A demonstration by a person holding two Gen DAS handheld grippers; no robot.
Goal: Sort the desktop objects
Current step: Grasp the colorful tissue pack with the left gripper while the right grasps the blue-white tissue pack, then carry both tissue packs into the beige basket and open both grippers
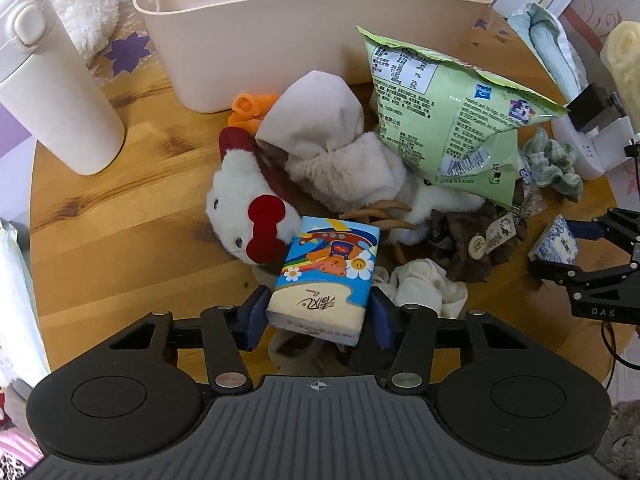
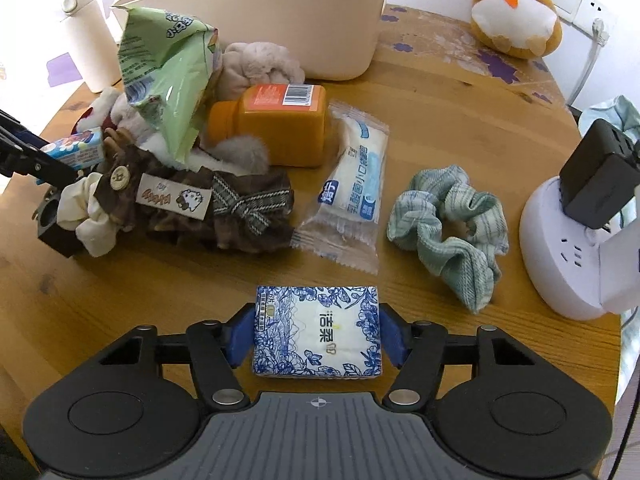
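Note:
My left gripper (image 1: 318,316) is shut on a cartoon-bear tissue pack (image 1: 326,272), held above the clutter in front of the white plush cat (image 1: 244,216). My right gripper (image 2: 316,334) is shut on a blue-floral tissue pack (image 2: 318,330), low over the wooden table (image 2: 160,300). The right gripper with its pack also shows at the right of the left wrist view (image 1: 554,244). The left gripper with its pack shows at the left of the right wrist view (image 2: 78,150). A beige bin (image 1: 280,36) stands at the back.
On the table lie a green snack bag (image 1: 448,120), brown bow scrunchie (image 2: 224,204), orange bottle (image 2: 276,124), wrapped wipe packet (image 2: 352,184), green scrunchie (image 2: 448,224), white scrunchie (image 1: 424,284). A white flask (image 1: 48,84) stands left, a power strip (image 2: 568,248) right, a hamster plush (image 2: 514,8) behind.

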